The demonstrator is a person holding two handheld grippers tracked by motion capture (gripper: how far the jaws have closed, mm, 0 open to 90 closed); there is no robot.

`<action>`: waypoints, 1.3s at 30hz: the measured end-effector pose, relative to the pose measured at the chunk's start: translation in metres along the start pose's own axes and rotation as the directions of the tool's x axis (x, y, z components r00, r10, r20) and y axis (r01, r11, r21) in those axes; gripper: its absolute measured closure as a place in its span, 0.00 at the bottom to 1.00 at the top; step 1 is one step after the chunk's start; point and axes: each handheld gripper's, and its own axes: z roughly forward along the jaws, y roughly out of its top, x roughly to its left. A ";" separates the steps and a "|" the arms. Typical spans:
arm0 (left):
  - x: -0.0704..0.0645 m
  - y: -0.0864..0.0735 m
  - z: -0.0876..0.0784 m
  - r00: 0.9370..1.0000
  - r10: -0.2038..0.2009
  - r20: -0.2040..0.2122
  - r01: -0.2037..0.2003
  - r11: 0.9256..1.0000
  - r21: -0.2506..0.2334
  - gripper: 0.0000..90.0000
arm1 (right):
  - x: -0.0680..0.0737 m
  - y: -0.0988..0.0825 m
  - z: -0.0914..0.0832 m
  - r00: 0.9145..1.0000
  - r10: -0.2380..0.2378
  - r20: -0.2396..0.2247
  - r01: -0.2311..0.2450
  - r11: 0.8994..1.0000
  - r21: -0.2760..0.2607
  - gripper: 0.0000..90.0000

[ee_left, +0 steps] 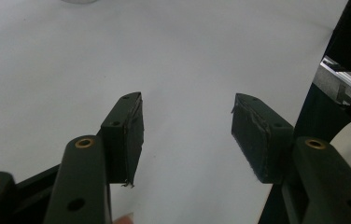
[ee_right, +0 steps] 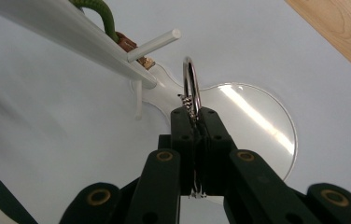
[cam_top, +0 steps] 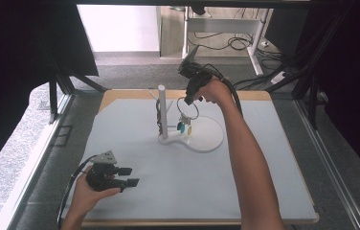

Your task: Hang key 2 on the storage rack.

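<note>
The right gripper (ee_right: 194, 114) has its fingers clamped on a key ring (cam_top: 187, 108), held in the air at 3 o'clock of the white stand (cam_top: 163, 112). The left gripper (cam_top: 129, 176) rests at 7 o'clock on the worktop (cam_top: 264, 182), fingers apart.

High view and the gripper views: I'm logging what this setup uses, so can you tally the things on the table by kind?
White peg stand: 1
Metal key ring with small tags, held in the shut right gripper: 1
Cord item hanging on the stand: 1
Grippers, counting the open left gripper too: 2
Total: 5
</note>
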 end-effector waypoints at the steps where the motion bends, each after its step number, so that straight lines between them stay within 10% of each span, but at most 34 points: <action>1: 0.000 0.000 -0.001 1.000 0.000 -0.001 0.000 1.000 -0.002 0.49 | 0.000 0.003 0.001 1.000 0.000 -0.001 0.000 1.000 -0.003 0.96; 39: 0.004 -0.001 -0.004 1.000 -0.005 -0.001 0.005 1.000 -0.008 0.49 | 0.015 0.021 0.032 0.999 -0.043 -0.030 0.044 0.999 0.009 0.96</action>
